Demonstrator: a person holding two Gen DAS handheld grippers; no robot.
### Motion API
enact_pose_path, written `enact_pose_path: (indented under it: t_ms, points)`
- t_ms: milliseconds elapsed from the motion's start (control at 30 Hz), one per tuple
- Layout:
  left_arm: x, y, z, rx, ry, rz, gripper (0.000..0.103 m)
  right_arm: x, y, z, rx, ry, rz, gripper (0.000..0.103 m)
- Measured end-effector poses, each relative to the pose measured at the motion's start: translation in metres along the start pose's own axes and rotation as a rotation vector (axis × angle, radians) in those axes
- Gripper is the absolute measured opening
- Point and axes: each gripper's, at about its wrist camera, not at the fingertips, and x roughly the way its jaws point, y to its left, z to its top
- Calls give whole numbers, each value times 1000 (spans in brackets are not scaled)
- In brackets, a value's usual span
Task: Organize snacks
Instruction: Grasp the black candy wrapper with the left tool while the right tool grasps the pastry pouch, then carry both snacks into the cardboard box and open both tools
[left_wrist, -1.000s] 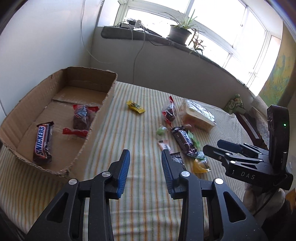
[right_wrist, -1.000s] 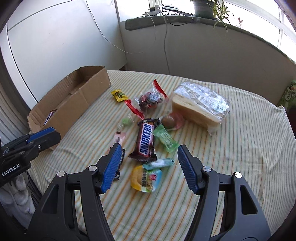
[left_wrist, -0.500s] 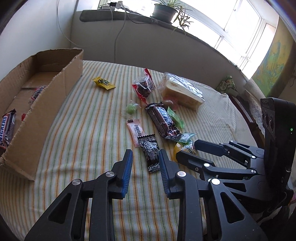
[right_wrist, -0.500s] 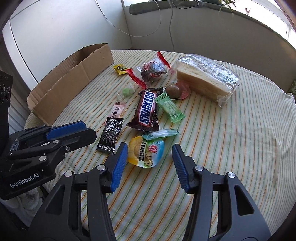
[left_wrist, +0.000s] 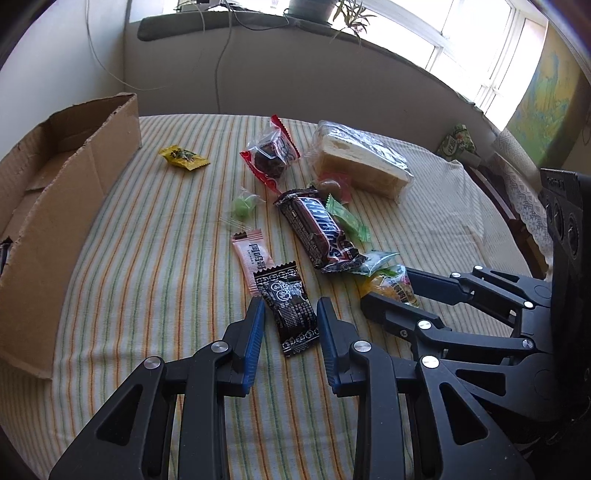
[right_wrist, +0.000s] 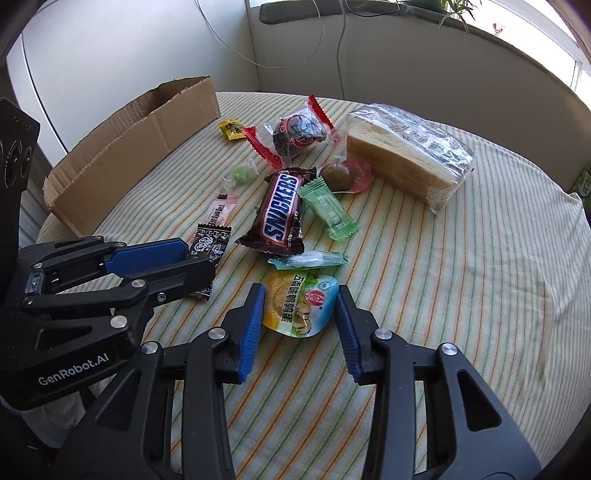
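Observation:
Snacks lie on a striped tablecloth. My left gripper (left_wrist: 291, 306) is open, its fingers on either side of a black candy packet (left_wrist: 290, 307), which also shows in the right wrist view (right_wrist: 210, 244). My right gripper (right_wrist: 300, 295) is open around a yellow and blue snack pouch (right_wrist: 301, 304), also seen in the left wrist view (left_wrist: 391, 286). A Snickers bar (right_wrist: 282, 212) lies just beyond, with a pink packet (left_wrist: 253, 256) and a green packet (right_wrist: 328, 210) beside it. The cardboard box (left_wrist: 55, 206) stands at the left.
Further back lie a wrapped sandwich (right_wrist: 406, 162), a red-wrapped dark cake (right_wrist: 299, 134), a yellow candy (left_wrist: 183, 157), a green sweet (left_wrist: 243, 206) and a brown ball in red wrap (right_wrist: 341, 177). A wall and window sill with a plant rise behind the table.
Both grippers have moved forward and down onto the snack pile. The left gripper now straddles the black packet and the right gripper straddles the yellow pouch. The box has slid to the left edge of view.

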Motion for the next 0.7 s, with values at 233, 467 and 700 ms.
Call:
enact_pose_path:
  t_ms: [233,467,700]
  points:
    - [7,-11,0,79,-20,63,26,-3,-4,-4,3,0,-12,40]
    - [0,2,0,17,-39,23,20,-5,-6,-4,20,-3,-10,37]
    - [-15,7,-2,-11,-65,1,19,-15,-7,-5,33,-12,-14,36]
